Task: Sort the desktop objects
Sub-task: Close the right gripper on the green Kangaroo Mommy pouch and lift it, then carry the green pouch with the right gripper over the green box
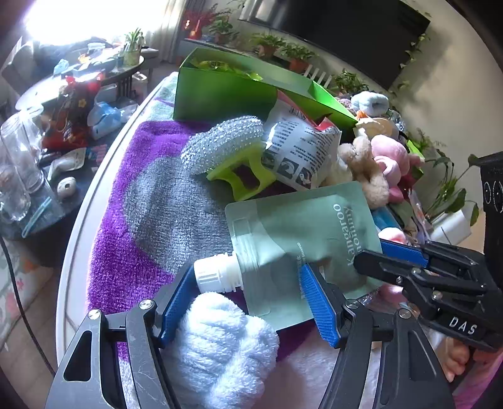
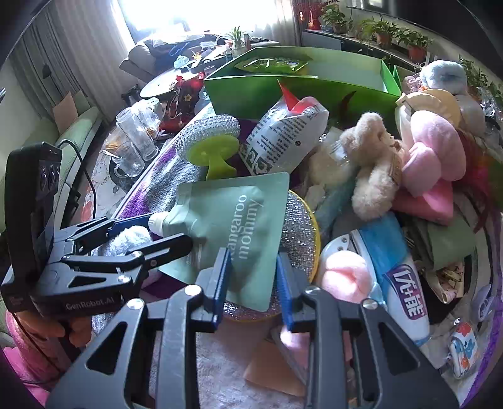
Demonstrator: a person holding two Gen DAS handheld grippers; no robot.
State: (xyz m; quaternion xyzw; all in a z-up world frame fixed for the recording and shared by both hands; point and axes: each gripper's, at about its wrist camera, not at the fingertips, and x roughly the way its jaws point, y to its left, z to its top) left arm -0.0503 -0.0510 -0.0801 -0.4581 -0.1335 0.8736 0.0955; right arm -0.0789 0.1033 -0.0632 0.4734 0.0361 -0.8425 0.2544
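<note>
We hold the green Kangaroo Mommy spout pouch (image 2: 232, 220) by its bottom corner between our right gripper (image 2: 253, 283) jaws, narrowed onto it; our left gripper (image 1: 248, 299) jaws stand wide, astride its white cap (image 1: 217, 272), not pressing; beyond the jaws the green box (image 1: 226, 91) holds only a packet or two; most clutter on the table remains unsorted.

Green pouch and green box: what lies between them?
In both views: a silver scrubber with lime handle and a printed grey packet lie between the pouch and box.

Blown-out window (image 1: 78, 19) glare behind, strong fisheye bending, dark vignetted corners.
</note>
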